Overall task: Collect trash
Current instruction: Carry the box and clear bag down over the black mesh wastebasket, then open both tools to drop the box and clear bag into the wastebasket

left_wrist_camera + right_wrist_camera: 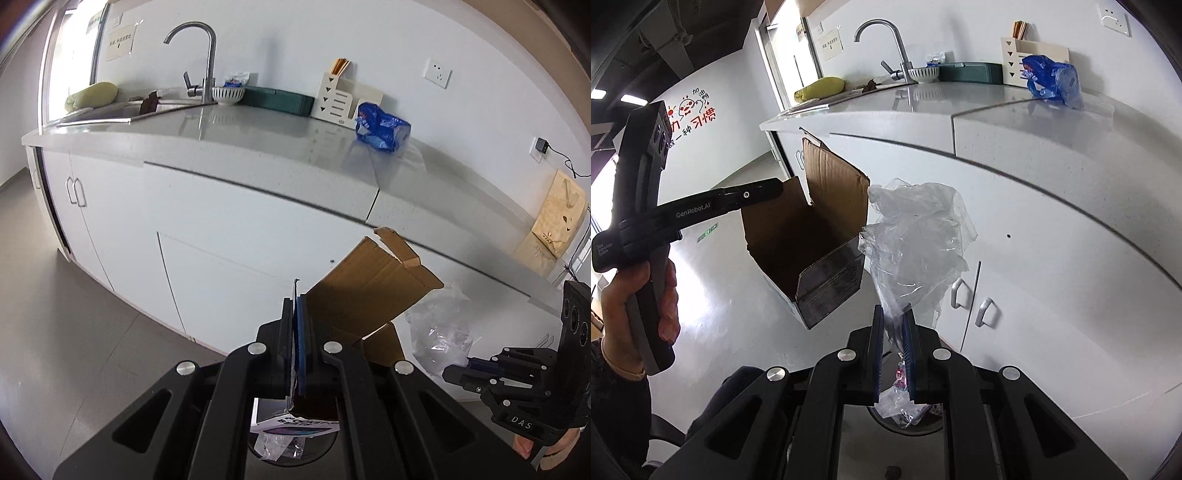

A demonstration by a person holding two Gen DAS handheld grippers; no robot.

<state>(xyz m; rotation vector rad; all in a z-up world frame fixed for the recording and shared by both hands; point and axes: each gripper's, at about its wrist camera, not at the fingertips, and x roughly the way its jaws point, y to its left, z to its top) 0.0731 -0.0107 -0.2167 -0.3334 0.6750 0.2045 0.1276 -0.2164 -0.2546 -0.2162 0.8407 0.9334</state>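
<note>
My left gripper (298,310) is shut on a flap of an open brown cardboard box (373,291), held in the air before the white cabinets; the box (809,236) hangs left of centre in the right wrist view, with the left gripper (777,190) at its rim. My right gripper (894,325) is shut on a crumpled clear plastic bag (916,236), which rises above the fingers. That bag (441,328) and the right gripper (448,373) show at the lower right of the left wrist view. Below both grippers lies a round bin (291,446) (905,417) with wrappers inside.
A grey counter (258,147) runs above the white cabinets (221,236), with a sink and tap (207,55), a bowl (228,95), a green tray (277,98), a white rack (341,98) and a blue plastic bag (382,129) (1052,79). A paper bag (561,214) stands at the counter's right end.
</note>
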